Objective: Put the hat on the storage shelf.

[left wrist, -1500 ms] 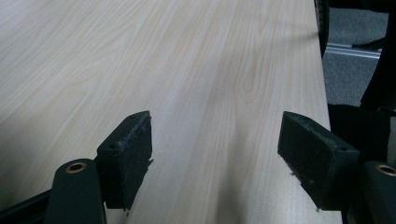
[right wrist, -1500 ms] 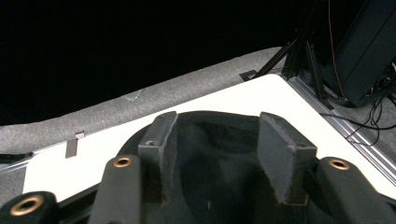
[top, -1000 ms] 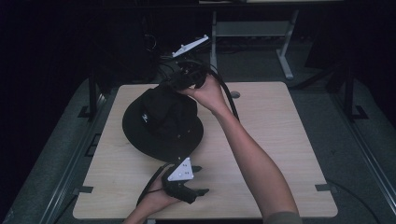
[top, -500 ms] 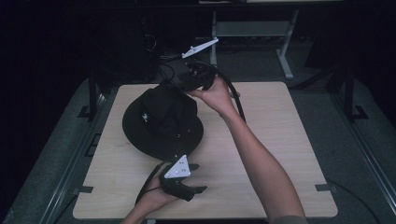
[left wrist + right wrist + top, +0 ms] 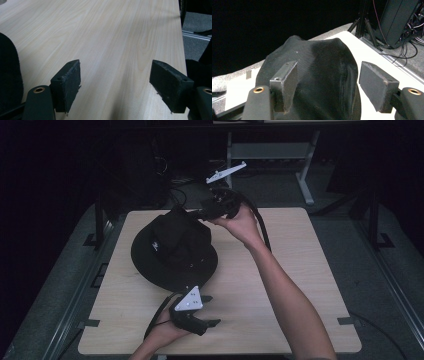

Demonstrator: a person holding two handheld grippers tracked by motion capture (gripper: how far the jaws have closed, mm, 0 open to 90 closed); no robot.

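Tongs first: my right gripper (image 5: 196,213) hangs at the far edge of the black fabric bucket hat (image 5: 172,251), its black jaws pointing left across the crown. They have just been opening and now stand wide apart. In the right gripper view the hat's crown (image 5: 319,82) bulges up beyond and between the two pads, and neither pad presses on the cloth; whether the left one brushes it I cannot tell. My right hand (image 5: 244,223) grips the body of that tool, with the grey three-cornered plate (image 5: 226,172) sticking up behind it and the thick black cable (image 5: 260,227) curving back along my forearm.

My left gripper (image 5: 212,310) lies low near the table's near edge, just right of the hat's near brim, pointing right. Its jaws also stand wide with bare wood between them in the left gripper view, where a dark sliver of the hat (image 5: 8,75) shows at the left.

That hat sits brim-down on the left half of the pale wooden tabletop (image 5: 300,265), a small white logo (image 5: 156,244) on its crown. Grey carpet (image 5: 360,245) surrounds the table, and a white-legged frame (image 5: 305,185) stands beyond the far edge.
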